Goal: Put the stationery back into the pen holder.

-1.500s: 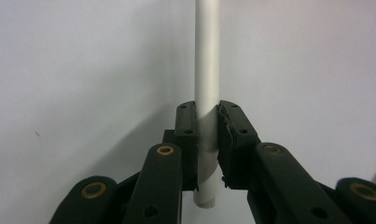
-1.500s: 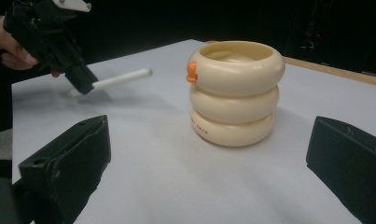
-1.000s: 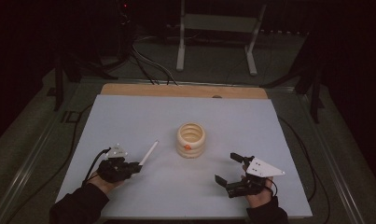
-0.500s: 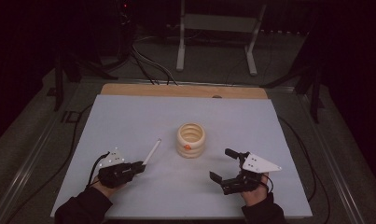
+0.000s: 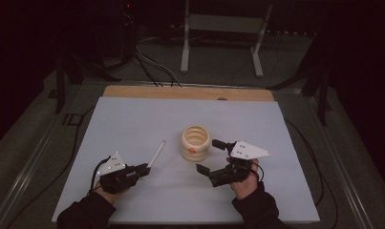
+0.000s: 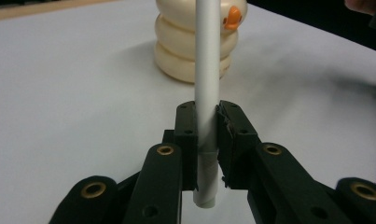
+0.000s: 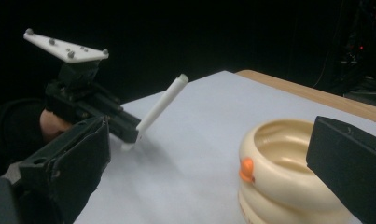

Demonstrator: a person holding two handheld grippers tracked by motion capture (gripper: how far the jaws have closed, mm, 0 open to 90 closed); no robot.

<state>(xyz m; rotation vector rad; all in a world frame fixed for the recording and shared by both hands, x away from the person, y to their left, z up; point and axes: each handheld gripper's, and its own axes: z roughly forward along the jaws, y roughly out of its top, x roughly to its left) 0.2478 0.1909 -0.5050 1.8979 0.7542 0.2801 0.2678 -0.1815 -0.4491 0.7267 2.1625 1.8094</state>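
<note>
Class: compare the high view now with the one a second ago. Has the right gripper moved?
Yes. The right gripper, jaws open, has moved up the picture and leftward, closer to the cream ringed cup, which has stayed put on the white table.

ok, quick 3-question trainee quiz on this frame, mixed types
1. True or false: the left tool is shut on the white tube.
2. Which part of the tube is gripped? A) its lower end B) its middle C) its top
3. What orange detail sits on the cream ringed cup?

Key:
1. True. In the left gripper view the pads press the tube from both sides.
2. A. Most of the tube sticks out past the jaws.
3. A small orange beak on its side, near the rim. The right tool stands open beside the cup.
</note>
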